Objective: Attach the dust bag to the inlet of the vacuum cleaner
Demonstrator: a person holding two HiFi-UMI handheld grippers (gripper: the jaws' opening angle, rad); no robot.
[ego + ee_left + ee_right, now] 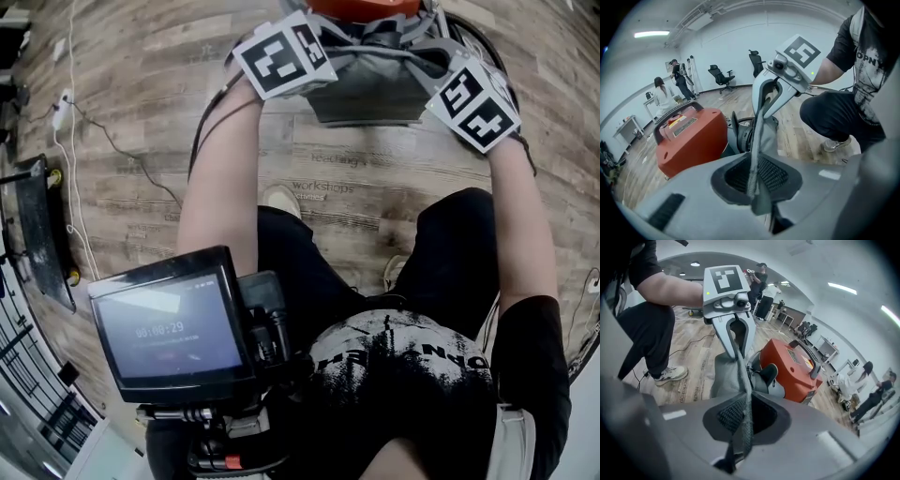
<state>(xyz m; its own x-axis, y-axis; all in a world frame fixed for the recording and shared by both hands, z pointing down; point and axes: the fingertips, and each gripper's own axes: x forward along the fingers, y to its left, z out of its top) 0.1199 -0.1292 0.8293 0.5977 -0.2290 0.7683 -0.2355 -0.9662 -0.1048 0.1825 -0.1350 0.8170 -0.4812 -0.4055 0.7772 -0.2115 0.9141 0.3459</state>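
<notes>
A grey cloth dust bag (370, 80) hangs stretched between my two grippers, just in front of the red vacuum cleaner (361, 7). My left gripper (754, 185) is shut on one edge of the bag (759, 136). My right gripper (743, 430) is shut on the opposite edge of the bag (729, 373). In the left gripper view the red vacuum cleaner (691, 136) lies on the floor with its black round inlet (740, 133) facing the bag. The right gripper view shows the same vacuum cleaner (797, 364) and inlet (765, 375) close behind the cloth. Whether the bag touches the inlet is hidden.
The floor is wood planks with a white cable (75, 141) running along the left. A small monitor (173, 323) sits on a rig at my chest. Office chairs (721, 75) and people (661, 93) stand far back in the room. My shoe (665, 375) is beside the bag.
</notes>
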